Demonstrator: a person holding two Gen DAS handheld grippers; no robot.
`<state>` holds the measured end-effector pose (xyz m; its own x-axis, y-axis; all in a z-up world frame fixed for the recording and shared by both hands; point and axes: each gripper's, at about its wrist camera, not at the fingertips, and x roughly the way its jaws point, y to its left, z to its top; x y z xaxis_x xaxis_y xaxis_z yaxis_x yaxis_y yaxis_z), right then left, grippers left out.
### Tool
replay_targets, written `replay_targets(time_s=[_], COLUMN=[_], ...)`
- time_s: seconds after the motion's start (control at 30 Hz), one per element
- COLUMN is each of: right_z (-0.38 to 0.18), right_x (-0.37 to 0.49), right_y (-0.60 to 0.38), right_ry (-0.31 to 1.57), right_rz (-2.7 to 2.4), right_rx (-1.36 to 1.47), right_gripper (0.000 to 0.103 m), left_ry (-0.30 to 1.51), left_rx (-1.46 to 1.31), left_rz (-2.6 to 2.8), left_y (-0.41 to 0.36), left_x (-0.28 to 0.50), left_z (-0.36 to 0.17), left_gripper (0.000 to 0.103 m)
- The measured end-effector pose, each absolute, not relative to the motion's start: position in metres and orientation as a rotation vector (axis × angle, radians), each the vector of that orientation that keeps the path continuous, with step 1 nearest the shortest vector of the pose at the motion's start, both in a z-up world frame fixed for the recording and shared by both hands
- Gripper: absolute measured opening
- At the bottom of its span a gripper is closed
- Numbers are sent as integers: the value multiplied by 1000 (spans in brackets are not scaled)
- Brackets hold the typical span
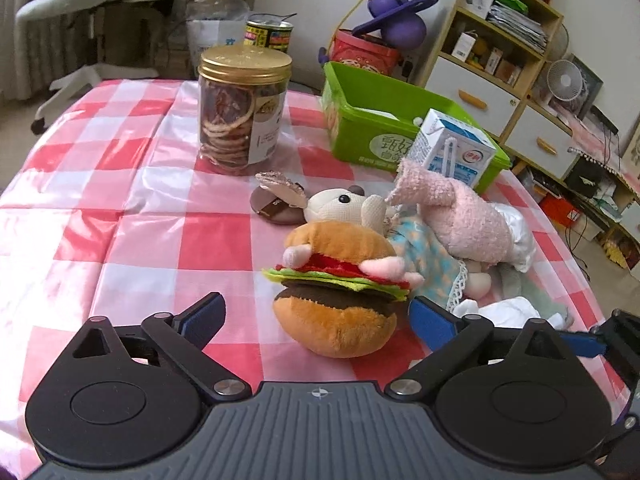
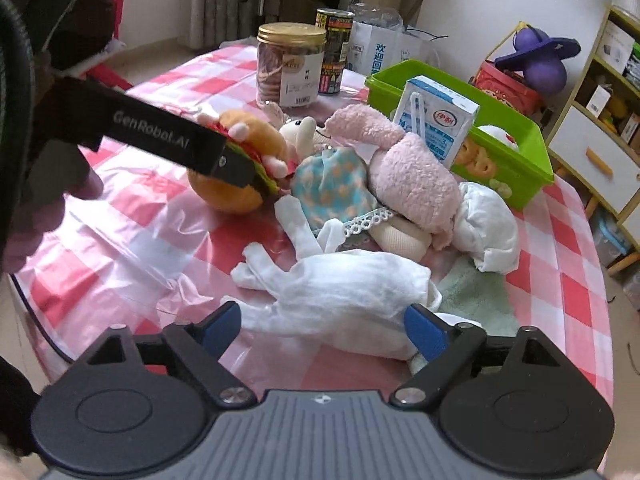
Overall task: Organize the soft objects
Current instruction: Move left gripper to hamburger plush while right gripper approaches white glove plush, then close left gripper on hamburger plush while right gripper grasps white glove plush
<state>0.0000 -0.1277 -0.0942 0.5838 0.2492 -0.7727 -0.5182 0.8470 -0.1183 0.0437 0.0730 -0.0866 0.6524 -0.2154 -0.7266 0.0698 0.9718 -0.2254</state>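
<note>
A plush hamburger (image 1: 338,286) stands on the checked tablecloth (image 1: 120,208), between the open fingers of my left gripper (image 1: 320,318). Behind it lie a cream doll in a blue dress (image 1: 424,256) and a pink plush (image 1: 460,216). In the right wrist view my right gripper (image 2: 324,330) is open around a white cloth (image 2: 344,292). The left gripper's finger (image 2: 168,140) reaches the hamburger (image 2: 240,160) there. The doll (image 2: 332,184), pink plush (image 2: 408,176) and a white bundle (image 2: 488,228) lie beyond.
A green bin (image 1: 384,120) with a milk carton (image 1: 452,152) against it stands at the back right. A gold-lidded cookie jar (image 1: 240,112), a tin (image 1: 270,34) and a small round compact (image 1: 276,204) stand behind. A green towel (image 2: 476,296) lies under the cloths.
</note>
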Motion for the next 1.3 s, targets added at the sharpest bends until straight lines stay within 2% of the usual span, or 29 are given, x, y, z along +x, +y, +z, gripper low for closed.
replay_targets(time_s=[0.07, 0.17, 0.3, 0.43, 0.63, 0.97, 1.3], right_z=[-96, -99, -97, -93, -80, -57, -25], right_x=[1, 3, 6, 10, 13, 29, 30], right_y=[-125, -124, -126, -132, -139, -167, -191], right_ry=[836, 844, 850, 867, 905, 975, 899], right_rz=[444, 418, 411, 423, 439, 436, 440], right_rx=[-378, -397, -389, -338, -217, 123, 266], right_gripper=[58, 45, 21, 11, 6, 5, 5], left_ry=[851, 861, 886, 899, 894, 897, 800], left_rx=[-216, -270, -304, -305, -312, -352, -320], left_rz=[-161, -166, -194, -208, -219, -214, -247], left_y=[77, 82, 84, 81, 83, 95, 89], left_x=[45, 47, 50, 50, 49, 46, 36], left_z=[-86, -85, -86, -83, -75, -59, -29], left_gripper=[88, 79, 67, 57, 52, 51, 51])
